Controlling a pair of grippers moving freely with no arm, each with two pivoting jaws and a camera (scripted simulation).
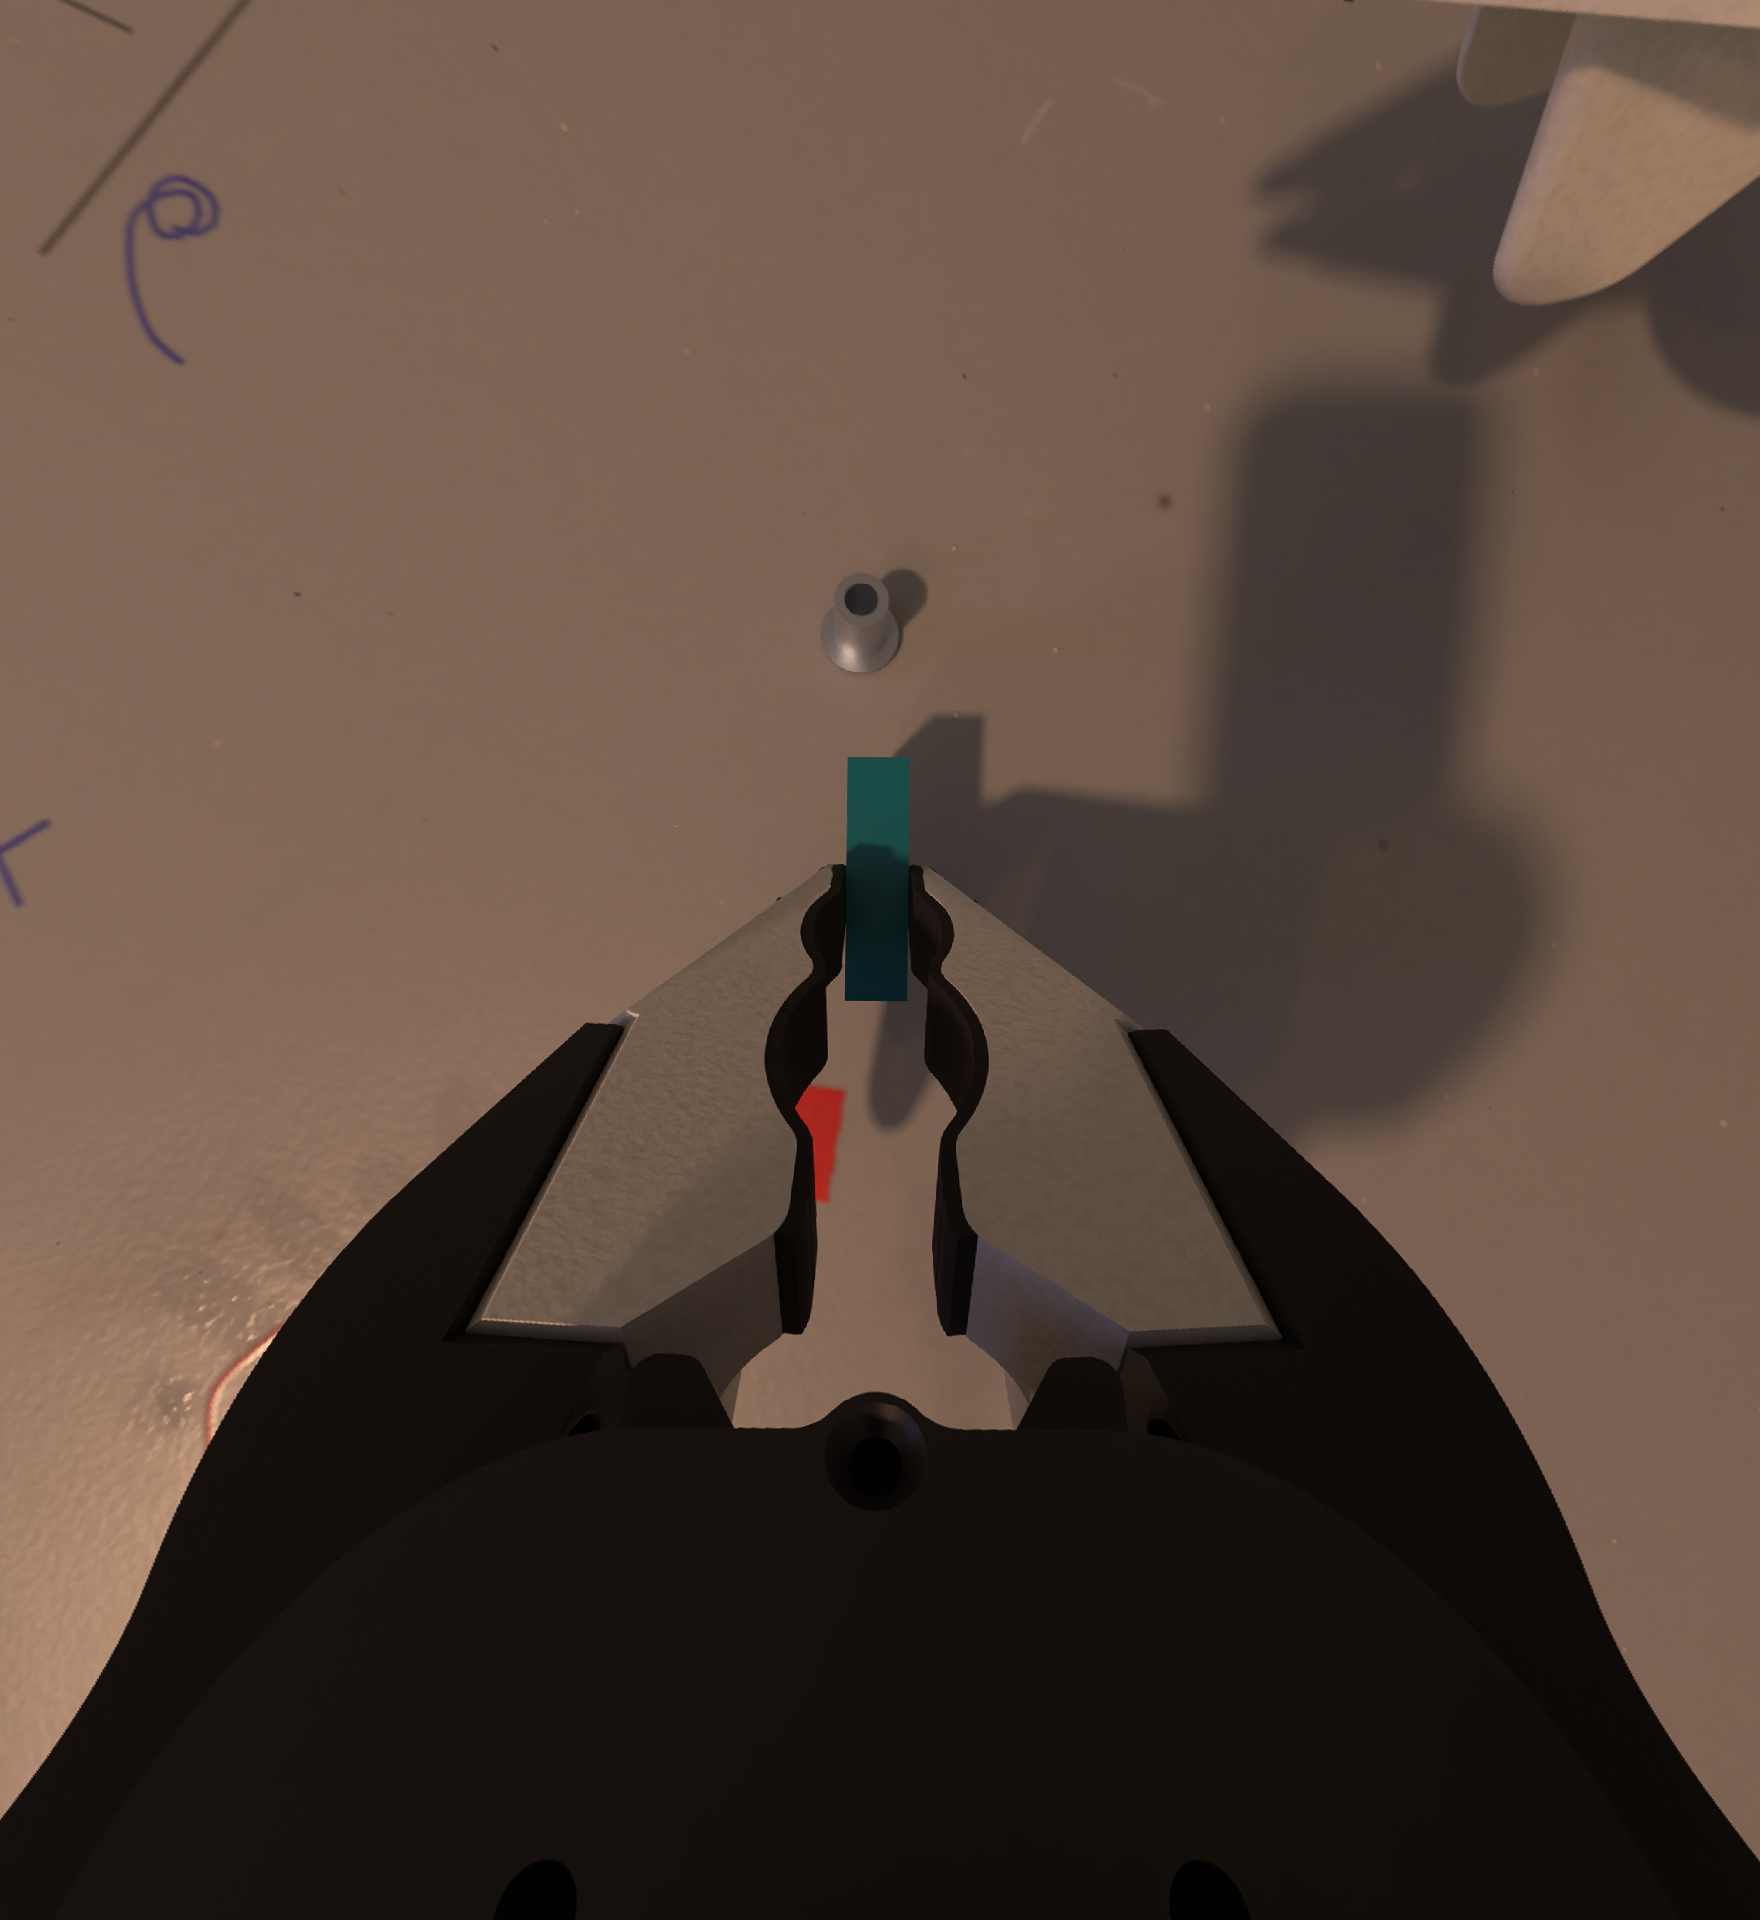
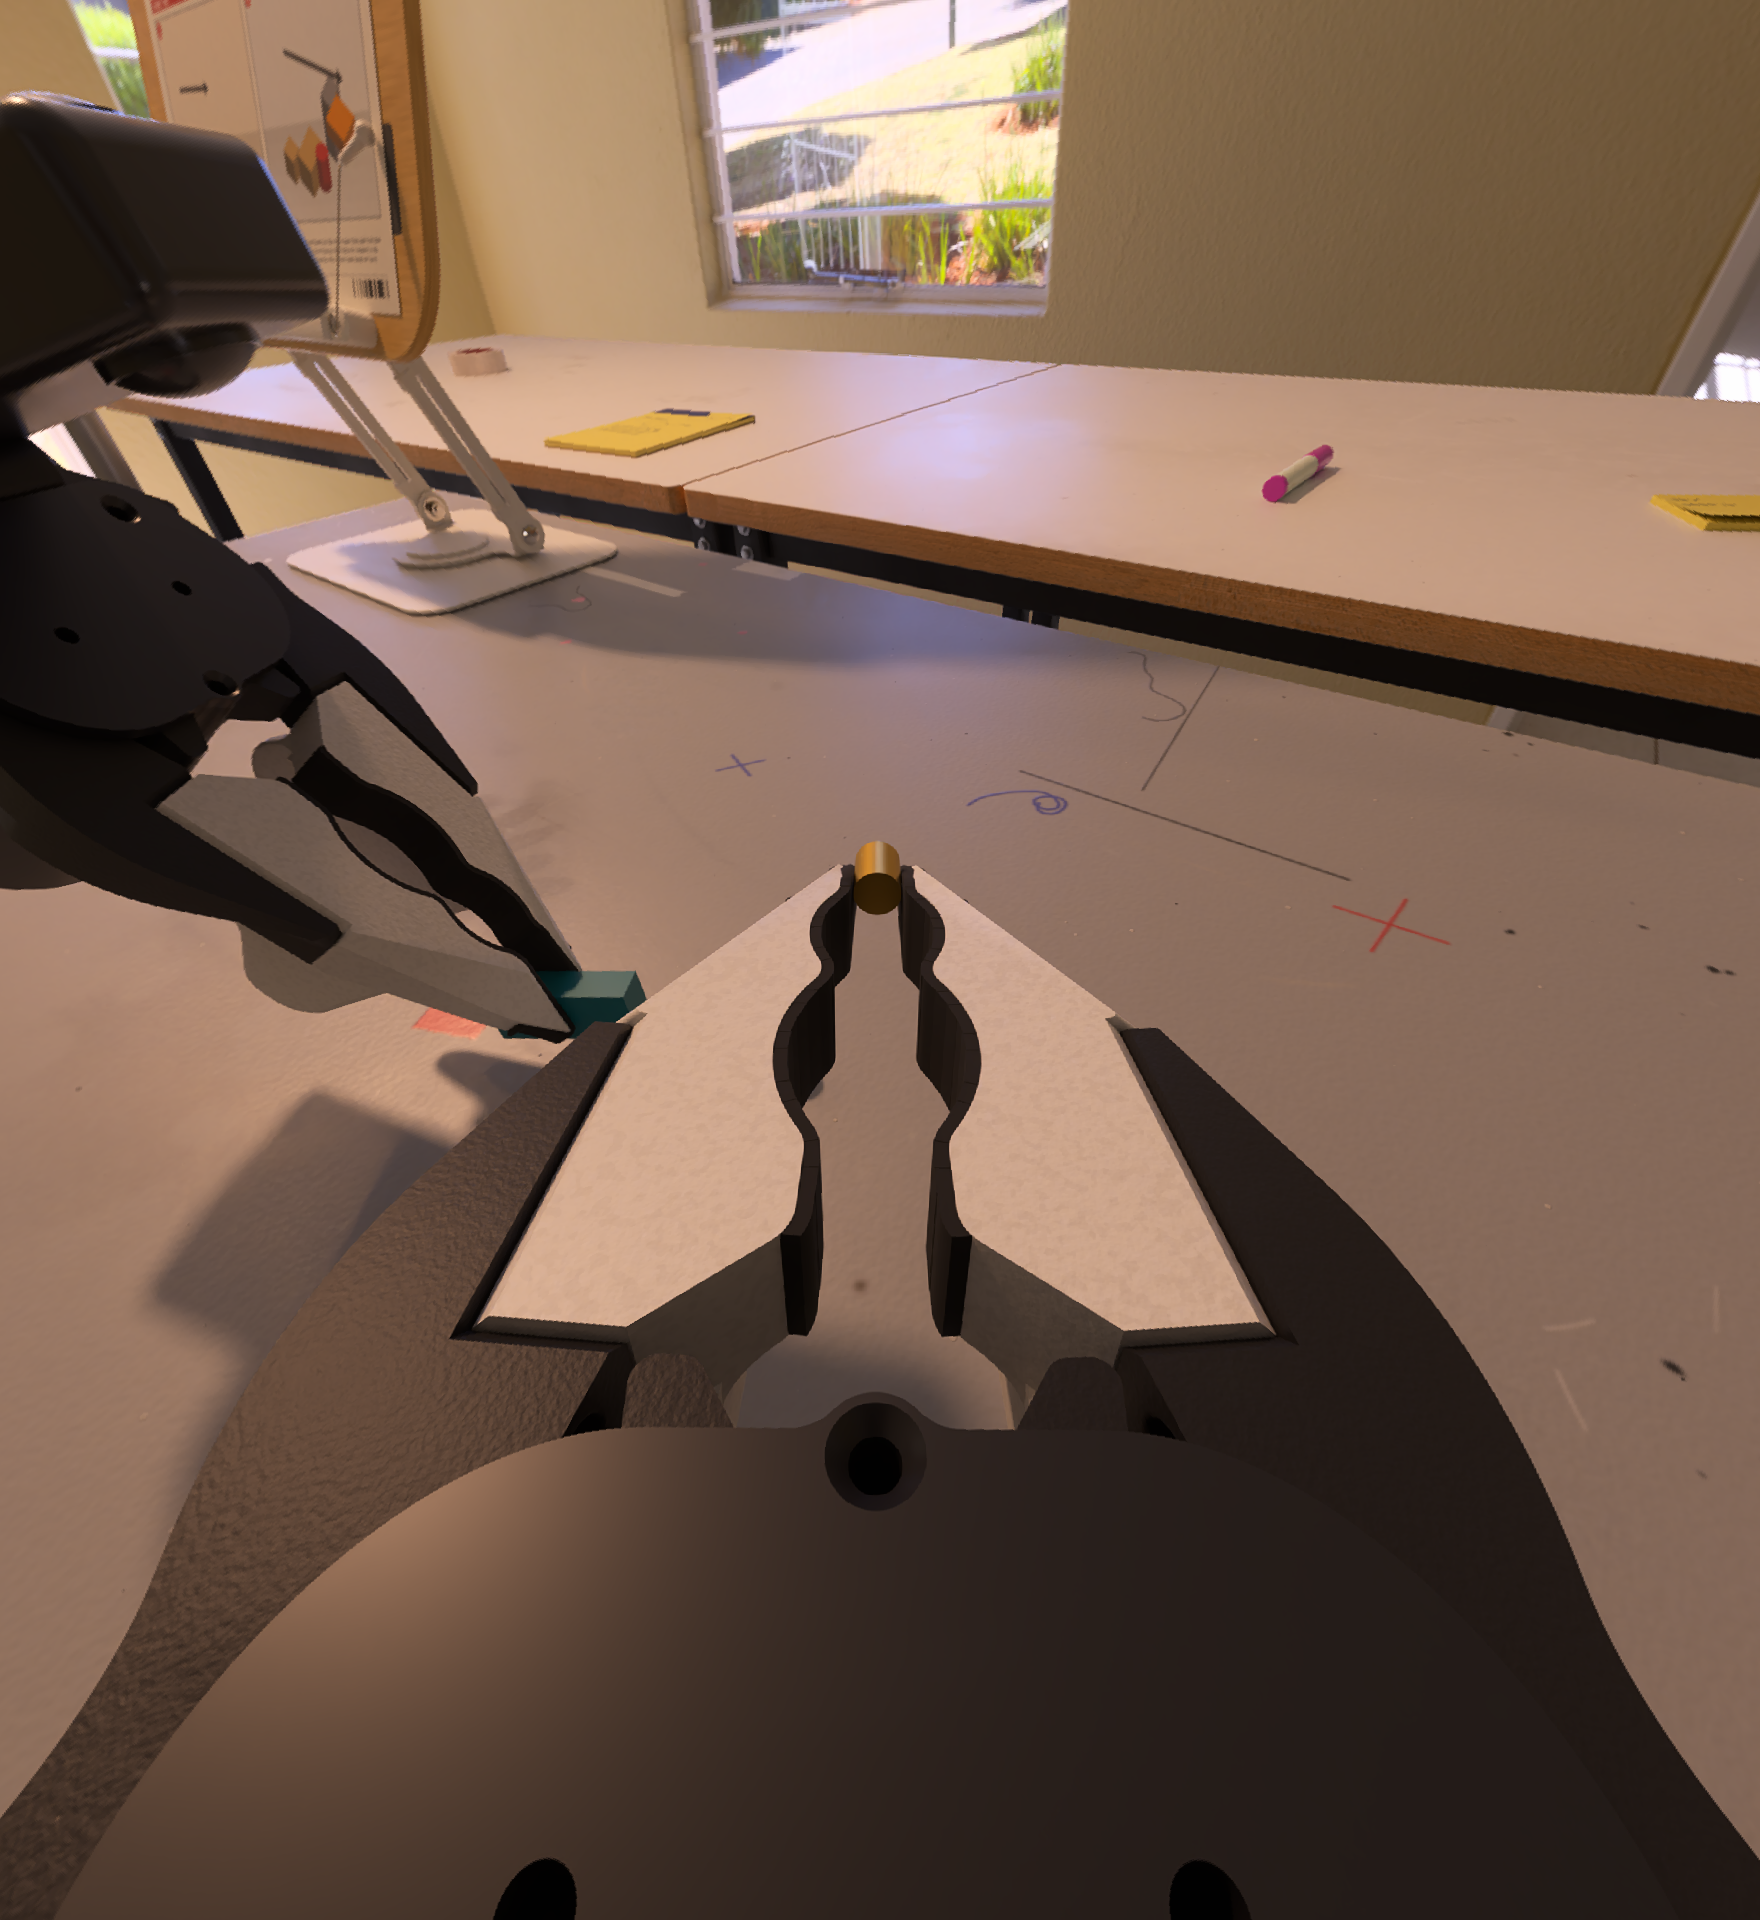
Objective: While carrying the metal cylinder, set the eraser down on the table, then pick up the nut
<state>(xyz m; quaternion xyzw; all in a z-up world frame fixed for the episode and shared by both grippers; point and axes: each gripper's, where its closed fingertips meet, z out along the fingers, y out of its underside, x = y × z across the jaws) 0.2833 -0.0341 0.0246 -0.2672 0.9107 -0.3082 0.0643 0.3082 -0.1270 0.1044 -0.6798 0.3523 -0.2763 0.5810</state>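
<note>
My left gripper (image 1: pixel 877 875) is shut on a teal eraser (image 1: pixel 877 821) that sticks out past its tips, above the table. A small grey metal nut (image 1: pixel 860 623) with a flared base stands on the table just beyond the eraser. My right gripper (image 2: pixel 876 878) is shut on a short brass-coloured metal cylinder (image 2: pixel 876 879) held at its tips above the table. The right wrist view also shows the left gripper (image 2: pixel 554 1013) at the left, pointing down, with the eraser (image 2: pixel 601 995) close to the table top.
A red patch (image 1: pixel 822 1138) lies on the table under the left gripper. A white stand (image 2: pixel 450 566) with a board sits at the back left. Pen marks and crosses (image 2: pixel 1390 925) dot the table. A far bench holds a pink marker (image 2: pixel 1297 473) and yellow pads (image 2: pixel 647 431).
</note>
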